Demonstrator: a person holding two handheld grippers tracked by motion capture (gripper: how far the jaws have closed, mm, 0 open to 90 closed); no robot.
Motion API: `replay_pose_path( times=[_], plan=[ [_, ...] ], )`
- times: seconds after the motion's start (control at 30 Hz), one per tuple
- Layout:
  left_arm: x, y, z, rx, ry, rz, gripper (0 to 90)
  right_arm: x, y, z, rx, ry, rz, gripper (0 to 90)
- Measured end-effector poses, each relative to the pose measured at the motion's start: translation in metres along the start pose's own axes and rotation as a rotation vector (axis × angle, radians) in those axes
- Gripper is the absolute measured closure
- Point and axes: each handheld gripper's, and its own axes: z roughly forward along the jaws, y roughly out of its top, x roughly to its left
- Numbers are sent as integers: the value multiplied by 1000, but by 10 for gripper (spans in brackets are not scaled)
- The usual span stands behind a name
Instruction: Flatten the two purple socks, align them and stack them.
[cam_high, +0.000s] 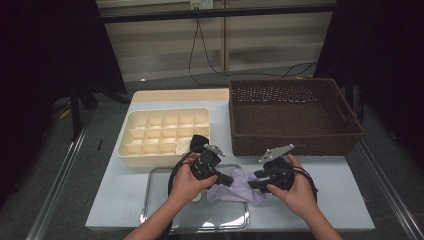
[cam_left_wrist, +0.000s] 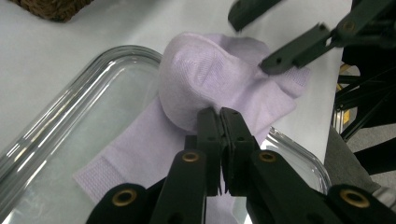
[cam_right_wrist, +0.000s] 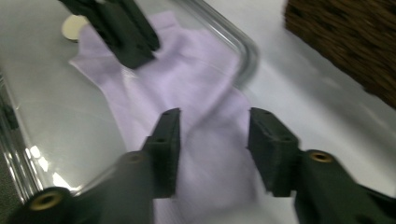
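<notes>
Two hand-held grippers are working on a lilac sock (cam_high: 239, 188), which is lying half in a clear glass tray (cam_high: 160, 210) and half draped over the tray's right rim onto the table (cam_high: 340, 200). The left gripper (cam_left_wrist: 219, 122) is standing closed on a raised fold near the sock's middle, lifting the fabric into a hump in the left gripper view; this pinch is probably anchoring the sock so that its free end can be folded or rolled. The right gripper (cam_right_wrist: 212, 140) is hovering with its jaws parted over the end of the sock that is hanging outside the tray, pressing on nothing; it seems to be lining up for a fresh hold there. In the high view both hands are meeting over the tray's right edge. A small pale disc (cam_right_wrist: 74, 27) is resting in the tray beyond the sock. Behind the tray, a cream box of small compartments (cam_high: 165, 135) is sitting to the left, a likely home for the finished sock, and a brown wicker basket (cam_high: 295, 117) to the right. The table is pale and smooth, and the room around it is lying dark, with a cable (cam_high: 200, 55) hanging at the far wall.
</notes>
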Motion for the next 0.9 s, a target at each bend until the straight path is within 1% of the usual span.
replay_pose_path(
  times=[0.07, 0.1, 0.13, 0.17, 0.2, 0.23, 0.27, 0.3, 0.33, 0.37, 0.43, 0.47, 0.5, 0.57, 0.6, 0.63, 0.67, 0.77, 0.8, 0.83, 0.87, 0.9],
  plan=[
    [0, -1, 0, -5, 2, -2, 875, -2, -5, 1, 28, 4, -2, 535],
    [0, -1, 0, 0, -3, -2, 875, -3, -7, 4, 38, 5, -3, 540],
    [-1, -1, 0, -7, -4, -14, 875, -4, -9, 6, 54, 8, -7, 562],
    [-1, -1, 0, -10, -6, -10, 875, -4, -10, 8, 69, 9, -1, 585],
    [-2, -1, 1, -13, -14, -4, 875, -5, -11, 10, 83, 12, 1, 647],
    [-4, -1, 0, -10, -12, -5, 875, -5, -12, 12, 87, 21, 5, 713],
    [-5, -1, 0, -18, -19, 3, 875, -5, -11, 13, 79, 16, -6, 813],
    [-6, -1, -1, -16, -19, 3, 875, -5, -10, 13, 84, 15, -18, 850],
    [-7, -1, -2, -9, -26, 11, 875, -5, -8, 13, 97, 20, -17, 883],
    [-7, -1, -1, -20, -29, 17, 875, -5, -7, 14, 97, 21, -19, 891],
    [-8, -1, -2, -21, -40, 14, 875, -5, -4, 15, 91, 13, -20, 900],
    [-8, -2, -2, -17, -42, 16, 875, -6, -2, 16, 95, 12, -16, 900],
    [-9, -2, -3, -18, -36, 18, 875, -7, -1, 17, 87, 10, -16, 900],
    [-10, -2, -3, -24, -57, 28, 875, -9, 1, 19, 79, 13, -5, 900],
    [-11, -2, -3, -24, -64, 34, 875, -9, 2, 19, 73, 6, -4, 900],
    [-12, -2, -2, -18, -65, 37, 875, -9, 3, 19, 56, 0, -11, 900],
    [-13, -2, -1, -22, -76, 38, 875, -9, 5, 19, 44, 2, -14, 900],
    [-13, -3, 4, -9, -63, 28, 874, -6, 8, 21, 25, 9, -28, 900],
    [-13, -4, 6, -1, -45, 32, 874, -5, 9, 22, 26, 8, -32, 897],
    [-11, -5, 8, 10, -38, 38, 873, -5, 9, 23, 20, 10, -35, 884],
    [-10, -6, 9, 19, -44, 23, 873, -5, 9, 23, 12, 5, -28, 851],
    [-8, -7, 11, 10, -43, 29, 873, -6, 8, 22, 12, 8, -23, 812]
  ],
)
